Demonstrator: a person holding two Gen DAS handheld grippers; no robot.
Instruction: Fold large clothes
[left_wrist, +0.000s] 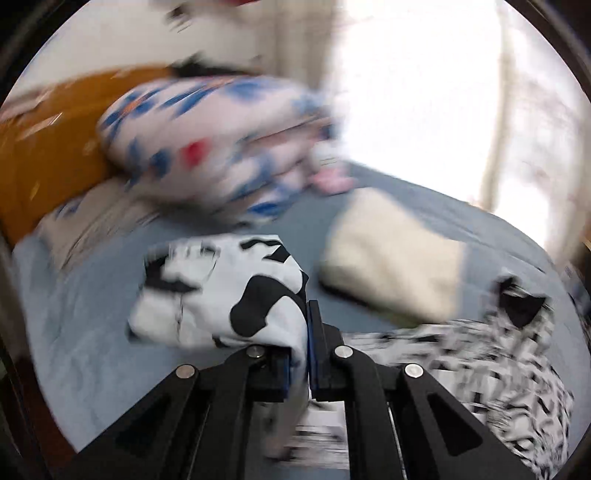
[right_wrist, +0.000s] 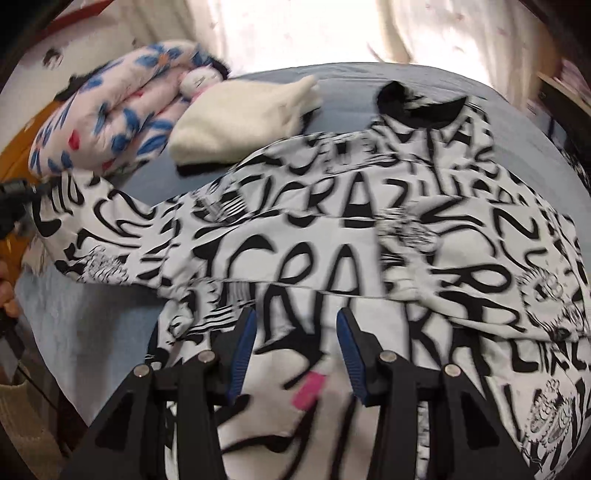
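Left gripper: we see our left gripper (left_wrist: 306, 332) clamped tight on a bunched fold of the shirt (left_wrist: 221, 291), which billows out toward 10 o'clock from the jaws.
Right gripper: our right gripper (right_wrist: 297, 332) stands with its blue pads (right_wrist: 243, 350) parted; the shirt (right_wrist: 332, 229) lies under and between them, and we cannot tell whether the pads touch it.
Shirt: white with black lettering and a black collar (right_wrist: 421, 105) at 1 o'clock in the right view; it spreads across the bed (right_wrist: 207, 177), one sleeve stretched out to 9 o'clock.
Pink tag: we see a small pink tag (right_wrist: 308, 395) on the cloth between our right gripper's fingers.
Cream cloth: a folded cream cloth (right_wrist: 240, 125) lies on the bed at 11 o'clock, just beyond the shirt.
Flowered quilt: a rolled quilt with blue flowers (left_wrist: 207, 147) sits at 11 o'clock in the left view, against the orange headboard (left_wrist: 48, 155).
Hand: at 9 o'clock in the right view we see fingers (right_wrist: 6, 291) at the picture's edge.
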